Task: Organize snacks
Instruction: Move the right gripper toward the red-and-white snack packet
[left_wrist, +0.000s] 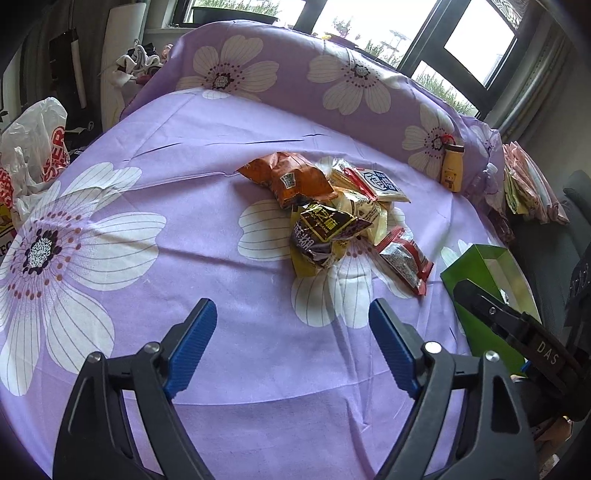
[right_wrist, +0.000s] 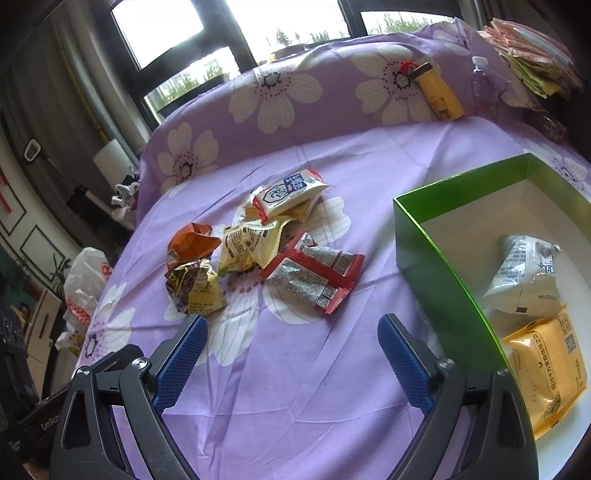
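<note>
A heap of snack packets (left_wrist: 332, 218) lies on the purple flowered cloth (left_wrist: 184, 221): an orange bag (left_wrist: 291, 177), a dark brown-and-yellow bag (left_wrist: 325, 225), red-edged packets (left_wrist: 404, 260) and a white packet (left_wrist: 380, 182). In the right wrist view the same heap (right_wrist: 258, 243) sits left of a green box (right_wrist: 436, 266) holding a white packet (right_wrist: 521, 273) and a yellow packet (right_wrist: 550, 365). My left gripper (left_wrist: 291, 317) is open above bare cloth, short of the heap. My right gripper (right_wrist: 291, 332) is open too, nothing between its blue pads, near the box's left wall.
A yellow bottle (left_wrist: 452, 168) leans on the raised cloth-covered back edge. A white-and-red plastic bag (left_wrist: 33, 155) sits at the far left. Folded packets (right_wrist: 535, 59) are stacked at the back right, next to a clear bottle (right_wrist: 484, 77). Windows lie behind.
</note>
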